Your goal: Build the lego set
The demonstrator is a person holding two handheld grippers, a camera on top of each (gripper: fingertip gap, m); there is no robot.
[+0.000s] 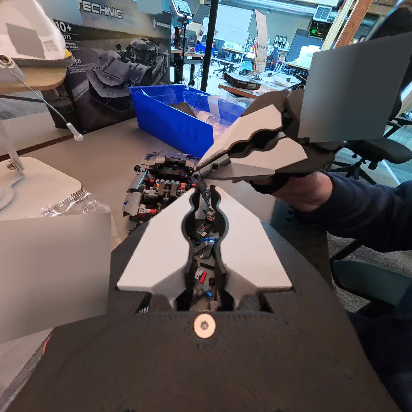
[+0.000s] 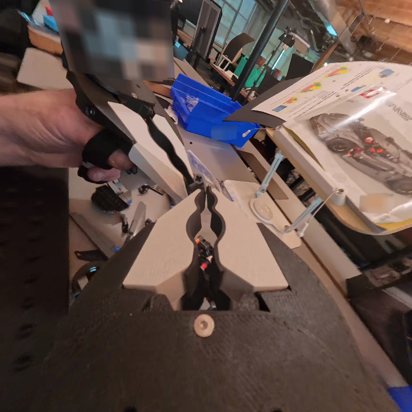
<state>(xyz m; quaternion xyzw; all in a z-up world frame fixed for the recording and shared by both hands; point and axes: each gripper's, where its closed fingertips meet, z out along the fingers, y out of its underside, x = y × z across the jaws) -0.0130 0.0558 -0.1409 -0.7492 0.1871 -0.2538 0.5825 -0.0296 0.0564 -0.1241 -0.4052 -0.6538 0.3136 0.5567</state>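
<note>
STEP: joining grey connector piece (image 1: 210,170) mid-air above tabletop centre | RIGHT GRIPPER (image 1: 200,166): clamped on piece, long axis slanting down toward left gripper (image 1: 204,189) | LEFT GRIPPER: tips pinching piece's lower end, nearer to car model (image 1: 156,187)

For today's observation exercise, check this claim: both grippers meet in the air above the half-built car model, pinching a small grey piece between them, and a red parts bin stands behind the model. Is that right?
One detail is wrong: the parts bin is blue, not red, as the left wrist view shows. The rest stands: the left gripper and right gripper meet on the small grey piece above the half-built car model.
</note>
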